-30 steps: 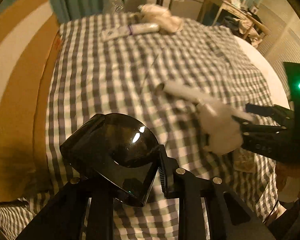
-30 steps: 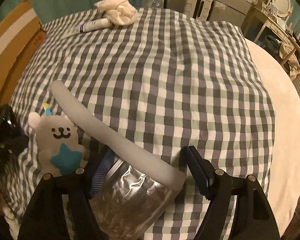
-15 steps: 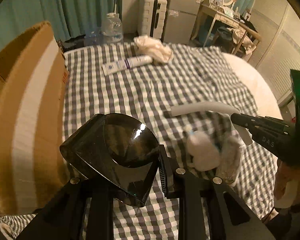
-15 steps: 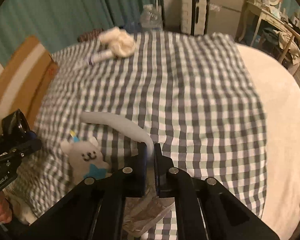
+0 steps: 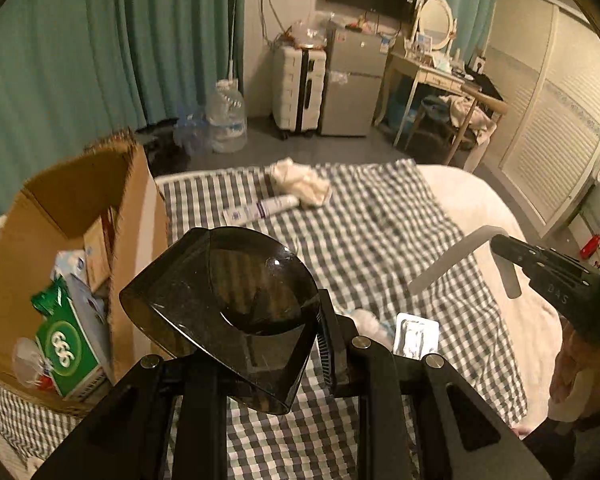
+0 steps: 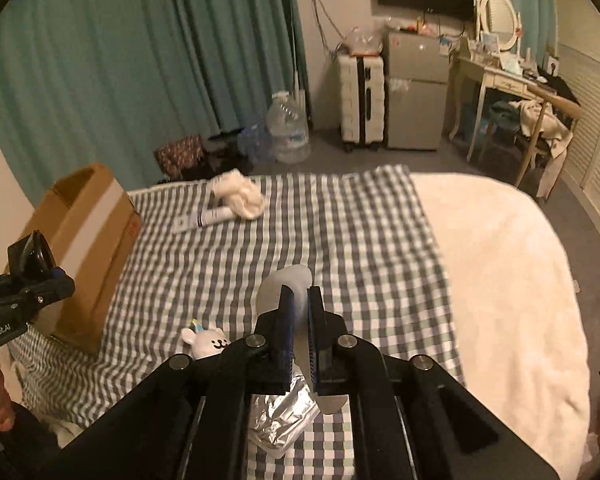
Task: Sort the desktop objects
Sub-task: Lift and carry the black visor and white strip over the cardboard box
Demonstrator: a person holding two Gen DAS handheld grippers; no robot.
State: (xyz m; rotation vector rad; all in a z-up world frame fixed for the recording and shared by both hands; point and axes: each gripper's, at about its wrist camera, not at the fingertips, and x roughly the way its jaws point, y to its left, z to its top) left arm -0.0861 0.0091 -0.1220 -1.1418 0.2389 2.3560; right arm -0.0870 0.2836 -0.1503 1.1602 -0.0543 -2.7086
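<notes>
Two grippers up in the air over the bed (image 6: 500,280), both busy. Left gripper (image 5: 260,312) has its fingers clamped on a dark tinted visor thing (image 5: 224,304), some kind of smoky lens shield, held right next to the open cardboard box (image 5: 80,208) that sits at the left edge of the checked cloth (image 6: 340,232). That box already has stuff in it, including a green packet (image 5: 66,352) with white print.

Right gripper (image 6: 299,312) has its fingers squeezed together on a pale grey bendy strip (image 6: 286,280); it sticks out past the tips and curves, and in the left wrist view you can see it (image 5: 456,256) hanging clear of the bed.

On the cloth under the grippers: a small white plush toy (image 6: 208,342) with a little face and a crinkly foil packet (image 6: 284,416), just beside each other. Way over at the far end of the cloth lie a white tube (image 6: 208,216) and a balled-up white cloth (image 6: 242,196), touching.

Behind the bed: teal curtains (image 6: 140,60), a water jug (image 6: 288,128) and a white suitcase (image 6: 360,100).
</notes>
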